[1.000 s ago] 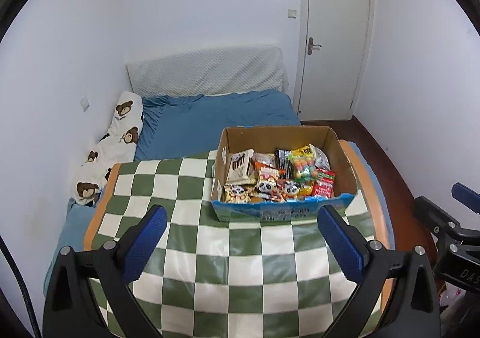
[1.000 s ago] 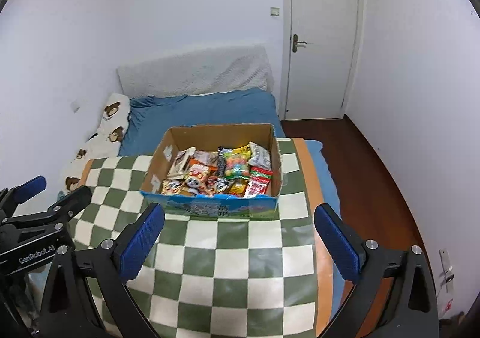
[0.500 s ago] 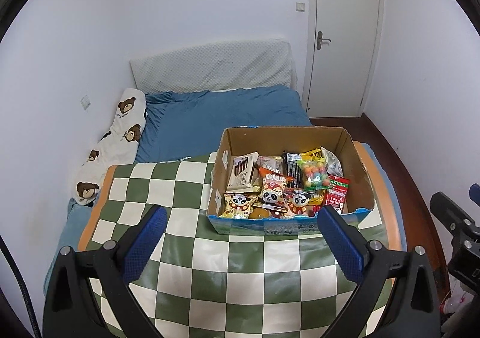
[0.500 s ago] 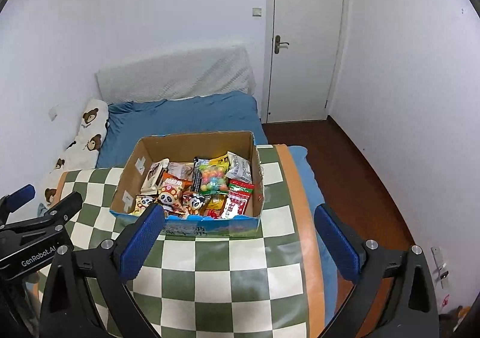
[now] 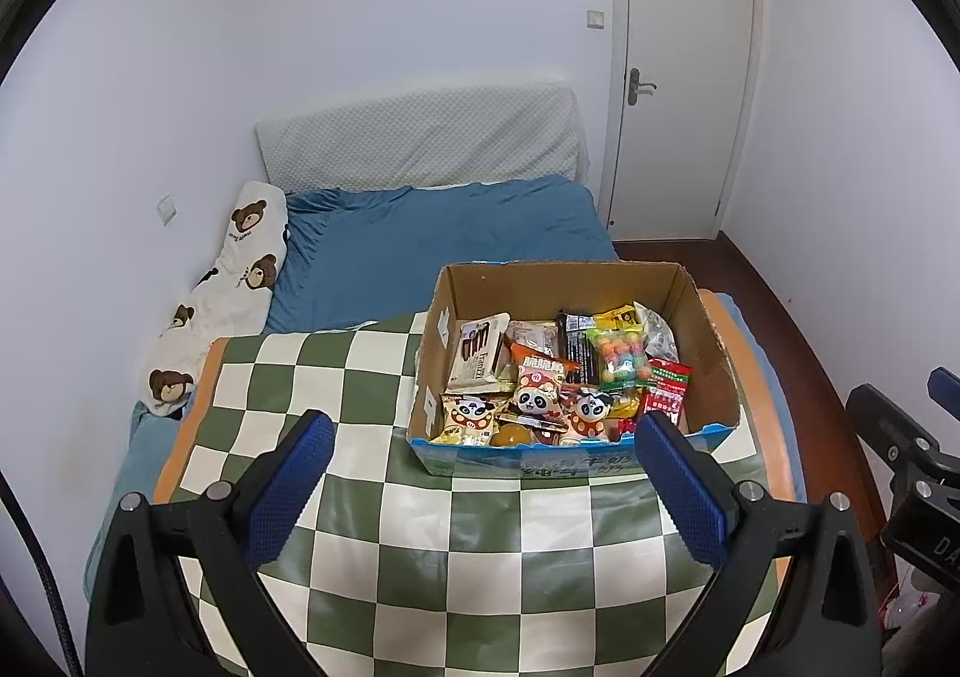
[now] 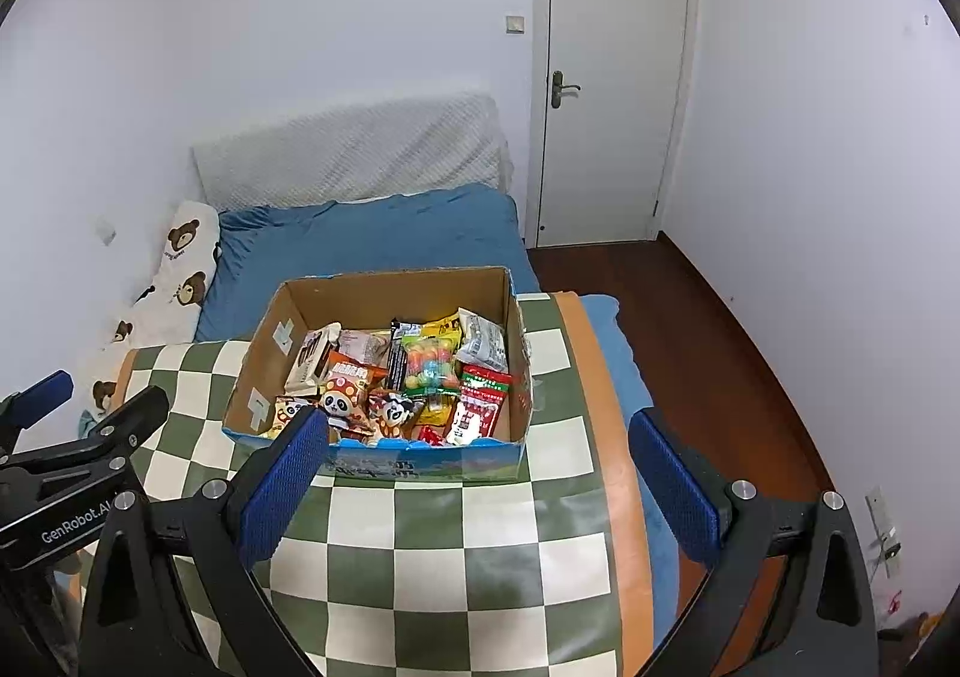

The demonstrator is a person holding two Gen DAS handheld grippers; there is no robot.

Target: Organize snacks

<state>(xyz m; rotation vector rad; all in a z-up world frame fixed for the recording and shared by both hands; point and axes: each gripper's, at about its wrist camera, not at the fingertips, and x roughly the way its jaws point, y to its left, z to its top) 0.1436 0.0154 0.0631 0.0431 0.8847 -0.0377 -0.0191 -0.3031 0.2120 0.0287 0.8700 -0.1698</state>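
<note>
left gripper [image 5: 480,479]: jaws spread wide, nothing between the blue pads, hovers above the near part of the table, well short of the box
right gripper [image 6: 477,476]: also wide apart, empty, above the table's near right side; its left pad overlaps the box's near left corner in the right wrist view
cardboard box [image 5: 708,329]: open top, sits on the far right part of the table, blue printed band along the near wall
snacks [image 5: 564,371]: piled loose inside the box, covering its floor
panda packs [image 5: 537,398]: near middle of the pile, two or three side by side
candy bag [image 5: 618,359]: clear, coloured balls, right of centre
red-and-green pack [image 5: 669,392]: near right corner of the pile
white wafer pack [image 5: 480,353]: far left, leaning on the box's left wall
black pack [image 5: 573,344]: far middle, just left of the candy bag
table [image 5: 360,377]: green-and-white checked cloth, orange rim showing at left and right edges
bed [image 5: 432,239]: blue sheet, just beyond the table; bear-print pillow [image 5: 240,263] along its left side
door [image 5: 684,77]: white, closed, far right
</note>
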